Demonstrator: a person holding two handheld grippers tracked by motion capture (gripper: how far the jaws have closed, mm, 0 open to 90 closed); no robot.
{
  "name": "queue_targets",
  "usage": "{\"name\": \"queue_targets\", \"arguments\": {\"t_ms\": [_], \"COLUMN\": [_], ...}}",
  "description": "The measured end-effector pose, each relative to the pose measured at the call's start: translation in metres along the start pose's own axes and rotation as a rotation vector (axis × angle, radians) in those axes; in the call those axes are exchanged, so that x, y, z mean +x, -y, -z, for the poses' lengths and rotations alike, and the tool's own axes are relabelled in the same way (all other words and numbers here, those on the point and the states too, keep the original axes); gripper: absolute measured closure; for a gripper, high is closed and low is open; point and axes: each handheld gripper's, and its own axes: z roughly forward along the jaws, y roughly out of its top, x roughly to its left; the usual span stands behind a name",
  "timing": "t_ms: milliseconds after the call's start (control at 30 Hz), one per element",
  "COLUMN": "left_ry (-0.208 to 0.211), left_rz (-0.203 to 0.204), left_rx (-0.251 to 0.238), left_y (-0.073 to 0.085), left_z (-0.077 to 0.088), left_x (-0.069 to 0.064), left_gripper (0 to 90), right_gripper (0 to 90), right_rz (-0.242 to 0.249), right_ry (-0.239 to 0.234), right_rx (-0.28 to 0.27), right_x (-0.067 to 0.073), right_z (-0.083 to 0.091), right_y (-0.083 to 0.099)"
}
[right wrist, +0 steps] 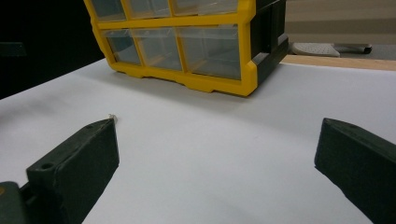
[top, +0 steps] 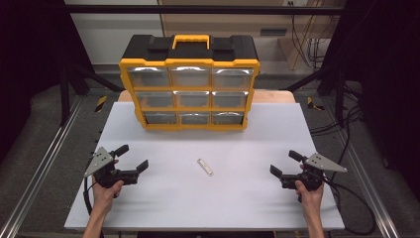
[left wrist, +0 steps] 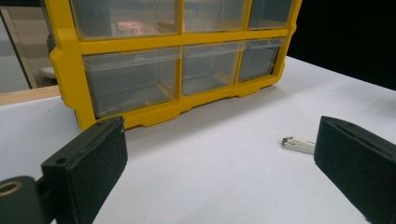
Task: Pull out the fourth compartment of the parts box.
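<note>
Both hands rest at the near edge of the white tabletop [top: 163,198]. Left gripper [top: 131,157] has its jaws spread wide with nothing between them; right gripper [top: 286,163] is the same, wide apart and empty. Neither touches anything.

Between them, about mid-table, lies a small pale flat metal piece [top: 205,167], probably a hinge or clip, too small to be sure. It is well apart from both grippers and slightly nearer the left one; in the left gripper view it sits just beside the right jaw's tip [left wrist: 297,144].

Judged step: start pose, nothing picked up yet. Next move likely calls for 1 gripper to reach in, come down over the piece and pinch it across its narrow side; it lies flat on the board, so the grasp will be fiddly.

Farther back stands a yellow-and-black drawer organizer [top: 189,89] with 9 clear drawers in 3 rows, all shut, and a yellow carry handle on top.

Beyond: wooden table edge, aluminium frame rails, black curtains, cables on the floor at the right
</note>
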Motion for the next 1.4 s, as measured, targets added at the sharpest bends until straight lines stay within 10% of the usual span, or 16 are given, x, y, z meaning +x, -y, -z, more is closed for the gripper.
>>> {"name": "queue_targets", "arguments": {"t_ms": [833, 1400], "left_ry": [0.008, 0.009], "left_rz": [-0.037, -0.147], "left_rx": [0.001, 0.034], "left_y": [-0.013, -0.033], "left_z": [-0.004, -0.016], "left_x": [-0.004, -0.012], "left_gripper": [2.7, 2.5], "right_gripper": [0.4, 0.3], "right_rz": [0.018, 0.024], "right_ry": [-0.015, -0.009], "right_rx": [0.027, 0.039], "right_x": [0.002, 0.003], "right_z": [-0.005, -0.006], "right_y": [0.0, 0.001]}}
